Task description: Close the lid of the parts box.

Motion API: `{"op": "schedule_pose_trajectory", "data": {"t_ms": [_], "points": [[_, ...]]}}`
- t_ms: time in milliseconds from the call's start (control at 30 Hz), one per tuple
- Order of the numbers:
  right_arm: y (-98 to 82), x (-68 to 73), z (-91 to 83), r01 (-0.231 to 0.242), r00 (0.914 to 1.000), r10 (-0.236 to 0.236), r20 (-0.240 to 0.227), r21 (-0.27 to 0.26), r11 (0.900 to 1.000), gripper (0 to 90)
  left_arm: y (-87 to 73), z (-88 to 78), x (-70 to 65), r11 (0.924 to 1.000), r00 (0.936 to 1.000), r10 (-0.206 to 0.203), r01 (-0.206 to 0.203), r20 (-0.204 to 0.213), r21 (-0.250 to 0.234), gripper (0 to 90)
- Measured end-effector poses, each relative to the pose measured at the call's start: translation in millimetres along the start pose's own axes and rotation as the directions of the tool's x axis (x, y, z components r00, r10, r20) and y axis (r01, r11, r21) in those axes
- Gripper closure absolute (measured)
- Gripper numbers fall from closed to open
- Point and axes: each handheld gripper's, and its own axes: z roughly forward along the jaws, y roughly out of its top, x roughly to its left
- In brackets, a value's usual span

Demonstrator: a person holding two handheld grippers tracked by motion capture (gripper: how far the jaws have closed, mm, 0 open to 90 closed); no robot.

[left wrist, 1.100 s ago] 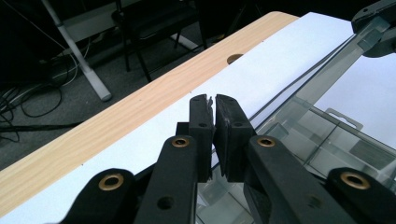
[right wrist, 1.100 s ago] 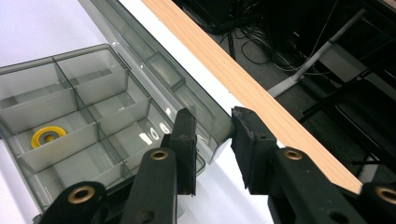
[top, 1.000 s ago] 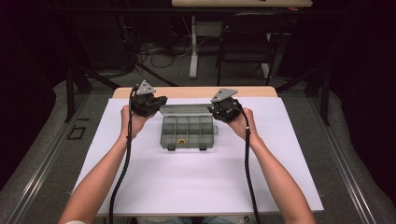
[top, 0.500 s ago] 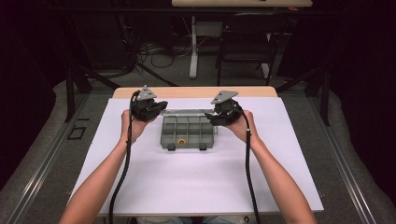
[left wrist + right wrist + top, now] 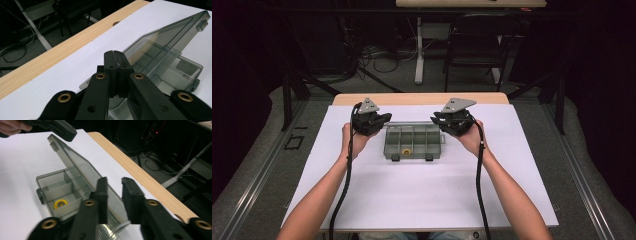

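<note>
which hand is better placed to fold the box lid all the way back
Right, probably. The right tongs stand open beside the raised lid, ready to nudge it. The left tongs are pressed shut beside the lid's other end.

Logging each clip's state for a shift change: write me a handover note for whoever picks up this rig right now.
Left tool: jaws shut, at the left end of the raised lid; whether it pinches the lid is unclear.
Right tool: jaws open, close around the lid's right end, not clamped.
Compartment box: on the white sheet at table centre, lid tilted up at the back. One yellow ring lies in a front compartment.
Done: lid lifted.
Left, probably: swing the lid fully back or close it.
</note>
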Motion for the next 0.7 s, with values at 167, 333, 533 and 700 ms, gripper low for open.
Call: {"op": "schedule_pose_trajectory", "data": {"t_ms": [167, 333, 533, 700], "points": [[-5.2, 5.3, 8.2, -0.001, 1.0000, 0.000, 0.009, 0.036, 0.999, 90.0, -5.9, -0.5, -3.0, 1.0000, 0.9999, -0.003, 0.003, 0.011, 0.004, 89.3], [-11.6, 10.7, 14.0, -0.007, 1.0000, 0.007, -0.006, 0.050, 0.999, 90.0, -12.3, -0.5, -6.6, 0.9999, 0.9998, 0.003, -0.003, 0.019, 0.012, 89.3], [-18.6, 16.3, 17.9, -0.002, 0.9998, 0.004, -0.021, 0.071, 0.997, 90.0, -20.8, -0.1, -10.8, 0.9998, 0.9995, 0.003, -0.003, 0.030, 0.021, 89.2], [-25.2, 21.3, 20.6, 0.017, 0.9995, -0.015, -0.028, 0.096, 0.995, 90.0, -29.5, 1.4, -15.5, 0.9996, 0.9994, 0.007, -0.008, 0.034, 0.026, 89.0]]}}
